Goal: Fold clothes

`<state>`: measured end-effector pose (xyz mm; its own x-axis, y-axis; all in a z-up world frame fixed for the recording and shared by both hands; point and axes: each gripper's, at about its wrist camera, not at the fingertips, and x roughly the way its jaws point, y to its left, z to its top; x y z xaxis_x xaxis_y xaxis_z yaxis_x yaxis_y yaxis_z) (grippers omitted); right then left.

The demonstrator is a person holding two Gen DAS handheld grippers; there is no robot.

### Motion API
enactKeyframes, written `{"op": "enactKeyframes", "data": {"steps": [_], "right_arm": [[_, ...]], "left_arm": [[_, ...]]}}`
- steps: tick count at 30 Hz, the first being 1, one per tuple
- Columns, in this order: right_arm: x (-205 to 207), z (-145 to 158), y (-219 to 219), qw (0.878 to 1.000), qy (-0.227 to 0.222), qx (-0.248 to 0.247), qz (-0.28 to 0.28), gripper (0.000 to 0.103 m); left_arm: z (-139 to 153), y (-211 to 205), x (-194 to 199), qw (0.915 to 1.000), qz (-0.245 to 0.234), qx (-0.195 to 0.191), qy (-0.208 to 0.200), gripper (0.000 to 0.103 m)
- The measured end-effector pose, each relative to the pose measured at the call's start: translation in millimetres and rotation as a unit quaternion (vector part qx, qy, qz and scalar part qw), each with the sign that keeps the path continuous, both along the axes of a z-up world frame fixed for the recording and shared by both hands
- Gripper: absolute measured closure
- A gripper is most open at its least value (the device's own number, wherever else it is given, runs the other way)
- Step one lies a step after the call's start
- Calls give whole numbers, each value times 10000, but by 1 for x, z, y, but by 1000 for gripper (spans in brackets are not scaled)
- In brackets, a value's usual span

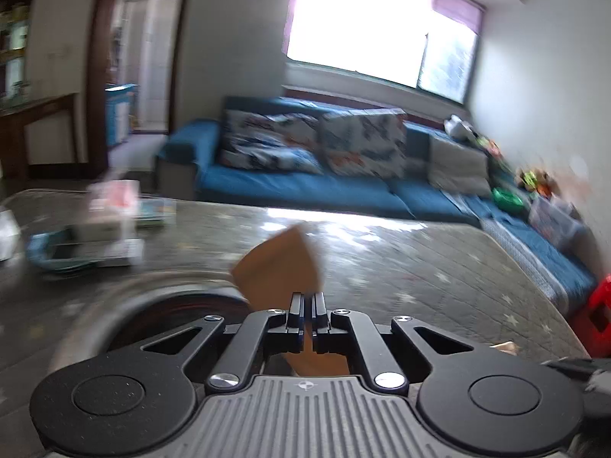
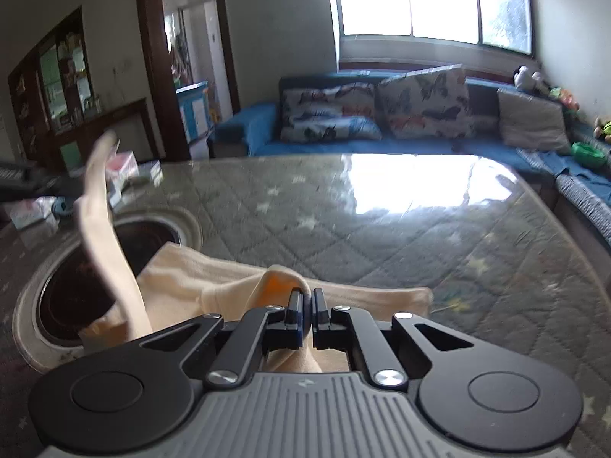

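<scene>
A cream-coloured garment [image 2: 214, 286] lies on the quilted grey table [image 2: 382, 236], partly over a round recessed burner [image 2: 95, 267]. My right gripper [image 2: 307, 297] is shut on a raised fold of the garment near its front edge. One strip of the cloth [image 2: 103, 210] rises up to the left, towards the left gripper's body at the frame edge. In the left wrist view my left gripper [image 1: 307, 301] is shut on a corner of the garment [image 1: 282, 263], which looks tan here and is held above the table [image 1: 420, 267].
Boxes and packets [image 1: 107, 229] sit on the table's far left. A blue sofa [image 1: 305, 187] with patterned cushions runs behind the table and down its right side. A red stool [image 1: 599, 313] stands at the right. The burner's rim [image 1: 172, 290] curves left of the left gripper.
</scene>
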<state>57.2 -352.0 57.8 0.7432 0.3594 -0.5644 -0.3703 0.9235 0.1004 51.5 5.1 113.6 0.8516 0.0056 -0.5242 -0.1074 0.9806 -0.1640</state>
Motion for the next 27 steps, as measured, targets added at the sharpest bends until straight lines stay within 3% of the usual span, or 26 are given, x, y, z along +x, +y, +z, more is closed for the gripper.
{"op": "enactKeyframes", "data": {"steps": [6, 9, 12, 14, 17, 19, 22, 27], "right_arm": [[-42, 33, -31, 9972, -582, 29, -478, 101], [-54, 42, -47, 9970, -556, 44, -540, 101], [-52, 39, -45, 9978, -448, -3, -481, 93], [-47, 35, -39, 9984, -376, -60, -427, 68], [-39, 28, -29, 9989, -268, -144, -346, 68], [-33, 23, -23, 9992, -195, -200, -292, 66], [-26, 17, -13, 9993, -87, -284, -211, 65], [-13, 5, -5, 9989, 62, -432, -146, 65]], "left_arm": [[8, 61, -71, 9978, 621, -53, -210, 102], [-2, 79, -91, 9976, 651, -218, 9, 101], [-13, 80, -96, 9979, 528, -318, 215, 100], [-22, 72, -92, 9979, 446, -341, 332, 98], [-36, 57, -83, 9975, 354, -347, 510, 85], [-44, 46, -78, 9971, 301, -306, 628, 59], [-57, 29, -70, 9962, 97, -357, 792, 56], [-67, 13, -68, 9895, -118, -1034, 1007, 55]]}}
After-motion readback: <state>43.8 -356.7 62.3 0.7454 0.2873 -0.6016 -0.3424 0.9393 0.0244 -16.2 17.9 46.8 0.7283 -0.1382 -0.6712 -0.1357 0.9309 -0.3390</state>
